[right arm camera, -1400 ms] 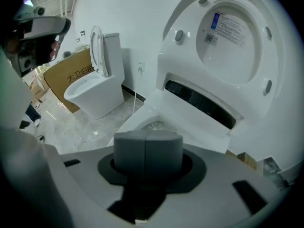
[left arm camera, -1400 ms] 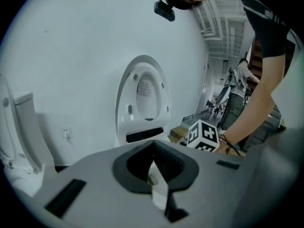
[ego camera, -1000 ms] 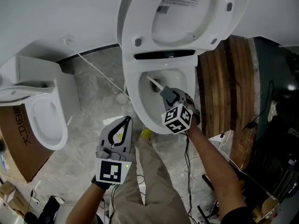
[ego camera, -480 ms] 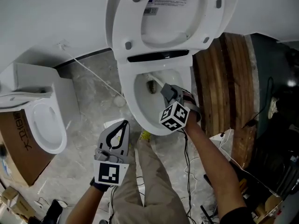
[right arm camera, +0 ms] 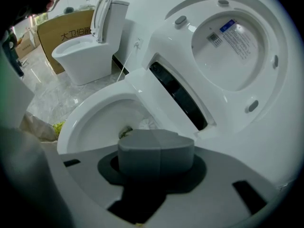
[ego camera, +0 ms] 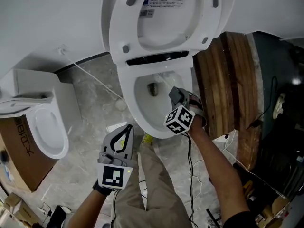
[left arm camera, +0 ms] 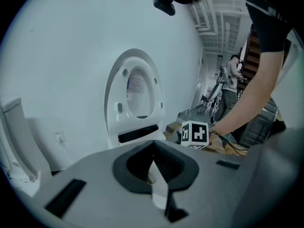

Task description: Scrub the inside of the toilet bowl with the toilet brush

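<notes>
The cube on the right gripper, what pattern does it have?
Black square markers on white; cube shows best in head view.

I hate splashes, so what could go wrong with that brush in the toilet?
The brush sits high on the back of the bowl, so a fast flick from the right gripper might spray water out. The cables hanging under that arm could also snag on the rim.

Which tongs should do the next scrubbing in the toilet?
Right. The right tongs are shut on the toilet brush, whose head is inside the toilet bowl. The left tongs are shut, empty, and outside the bowl, over the floor.
</notes>
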### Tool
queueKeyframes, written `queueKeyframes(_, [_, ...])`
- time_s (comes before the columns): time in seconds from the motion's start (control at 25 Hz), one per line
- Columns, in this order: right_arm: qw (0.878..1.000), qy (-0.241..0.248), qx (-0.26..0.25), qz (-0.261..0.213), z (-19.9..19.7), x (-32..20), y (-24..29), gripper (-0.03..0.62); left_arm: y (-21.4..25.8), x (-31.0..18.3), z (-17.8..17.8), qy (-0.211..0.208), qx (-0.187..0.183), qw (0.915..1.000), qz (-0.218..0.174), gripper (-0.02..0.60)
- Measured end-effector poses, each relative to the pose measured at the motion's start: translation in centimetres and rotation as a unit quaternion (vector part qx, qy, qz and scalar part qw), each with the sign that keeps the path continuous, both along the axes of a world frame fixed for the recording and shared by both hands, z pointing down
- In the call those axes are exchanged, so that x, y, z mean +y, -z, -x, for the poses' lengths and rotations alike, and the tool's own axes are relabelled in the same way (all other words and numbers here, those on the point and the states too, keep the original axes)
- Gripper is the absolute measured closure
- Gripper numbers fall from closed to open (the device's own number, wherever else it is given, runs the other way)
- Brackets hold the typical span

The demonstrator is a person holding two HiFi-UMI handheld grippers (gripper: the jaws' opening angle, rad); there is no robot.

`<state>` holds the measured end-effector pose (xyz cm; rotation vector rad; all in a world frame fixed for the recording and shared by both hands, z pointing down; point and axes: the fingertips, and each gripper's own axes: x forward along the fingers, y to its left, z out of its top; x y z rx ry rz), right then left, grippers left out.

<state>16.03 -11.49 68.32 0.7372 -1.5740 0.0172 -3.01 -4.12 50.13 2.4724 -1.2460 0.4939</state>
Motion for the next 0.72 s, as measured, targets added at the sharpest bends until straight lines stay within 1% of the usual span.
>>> queueKeyframes(0.16, [1.0,-0.011,0.003,-0.001,-0.7,0.0,0.2,0.441,-0.1,-0.2,0.1,-0.002,-0.006,1.0,0.001,0.572])
queueKeyframes(0.32, [1.0,-0.009,0.011,-0.002,-1.3,0.2,0.4,0.441,0.2,-0.3,-0.1,-0.01,-0.009,0.9999,-0.005,0.572])
queueKeyframes(0.56, [1.0,-0.017,0.02,-0.005,-2.6,0.5,0.8,0.441,-0.5,0.4,0.5,-0.002,-0.007,1.0,0.006,0.572])
queueKeyframes(0.72, [0.999,-0.034,0.017,-0.003,-3.6,1.0,1.1,0.441,-0.6,0.8,0.5,-0.007,-0.014,0.9999,0.006,0.571])
